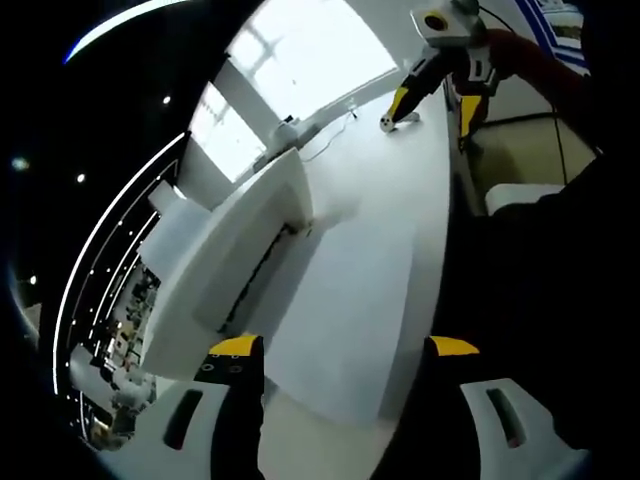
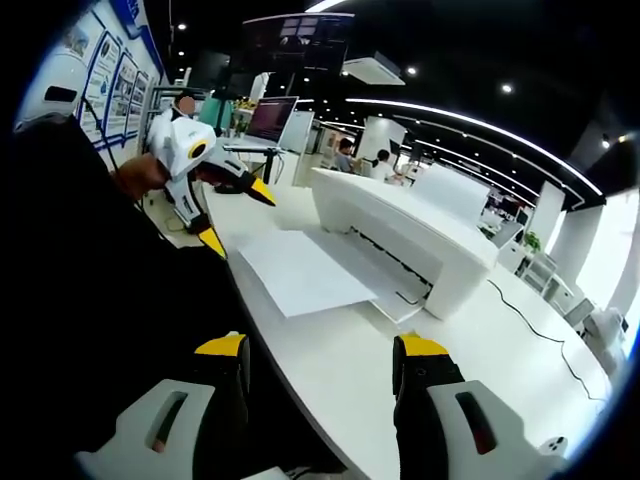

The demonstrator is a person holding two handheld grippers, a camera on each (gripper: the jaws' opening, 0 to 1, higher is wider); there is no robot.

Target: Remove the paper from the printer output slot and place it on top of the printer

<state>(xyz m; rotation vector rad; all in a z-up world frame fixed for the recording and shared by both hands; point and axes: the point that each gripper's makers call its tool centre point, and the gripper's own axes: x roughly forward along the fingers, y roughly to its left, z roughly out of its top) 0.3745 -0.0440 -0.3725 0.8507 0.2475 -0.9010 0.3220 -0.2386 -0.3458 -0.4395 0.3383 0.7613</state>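
Paper (image 2: 300, 270) lies flat on the printer's output tray, one thin white sheet projecting toward the worktop (image 2: 480, 340) edge; in the left gripper view the same sheet (image 1: 345, 300) extends from the slot toward the camera. The printer (image 2: 400, 225) is a low white plastic unit with rounded edges and a smooth, slightly glossy lid.

Task status: not started, as far as the pictures show. The sheet has not been lifted, and nothing lies on the printer's top surface. Remaining steps: grip the sheet, draw it from the slot, lay it on the lid.

The left gripper (image 1: 345, 350) hovers over the near end of the sheet, its yellow-tipped fingers spread wide and empty. The right gripper (image 2: 320, 350) is held back from the printer, fingers likewise wide apart, holding nothing.

The worktop is smooth, white and matte. A dark cable (image 2: 530, 320) runs across it beside the printer (its far end is probably a power lead, though the view is too small to confirm).
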